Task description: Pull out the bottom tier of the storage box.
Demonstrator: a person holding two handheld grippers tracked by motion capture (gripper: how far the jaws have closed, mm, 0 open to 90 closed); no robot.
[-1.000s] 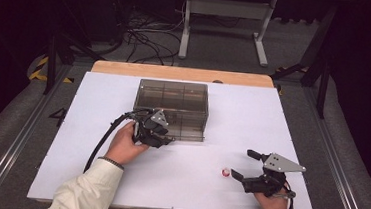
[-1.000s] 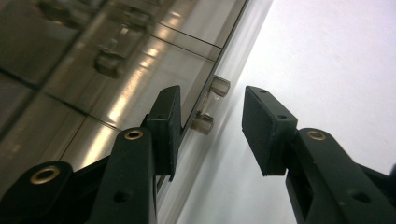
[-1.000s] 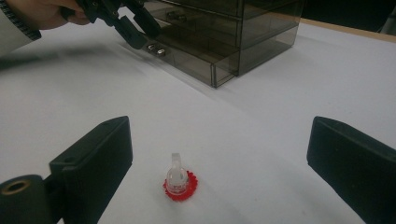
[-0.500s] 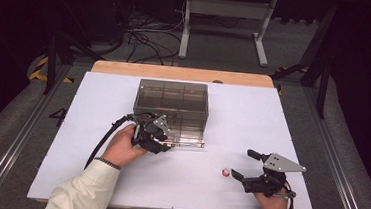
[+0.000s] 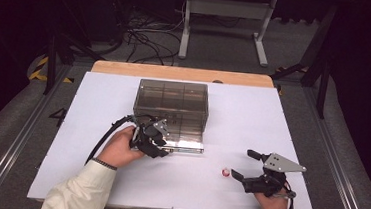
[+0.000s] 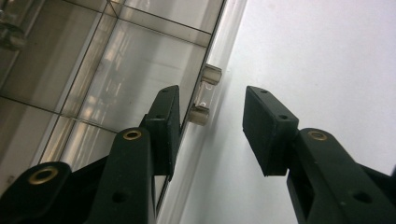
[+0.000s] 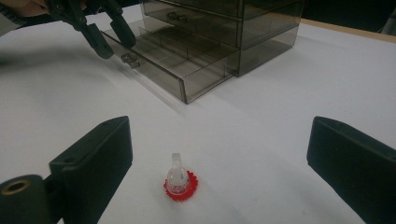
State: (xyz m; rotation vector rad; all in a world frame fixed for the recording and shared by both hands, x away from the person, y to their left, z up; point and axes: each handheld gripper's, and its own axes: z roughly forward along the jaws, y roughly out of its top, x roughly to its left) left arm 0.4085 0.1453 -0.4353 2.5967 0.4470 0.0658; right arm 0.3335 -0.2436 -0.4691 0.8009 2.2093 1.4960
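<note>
While a floor numeral reads 4, the drawer box bears no label

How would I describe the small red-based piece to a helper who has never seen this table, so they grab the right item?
Start at the smoky clear drawer cabinet on the white table. From its pulled-out bottom drawer, move toward the person's right tool. Just ahead of it stands the small piece: a clear nub on a toothed red disc, the sole red thing.

Probably a lab: white-topped table, floor cables, hazard tape, dark surroundings
</note>
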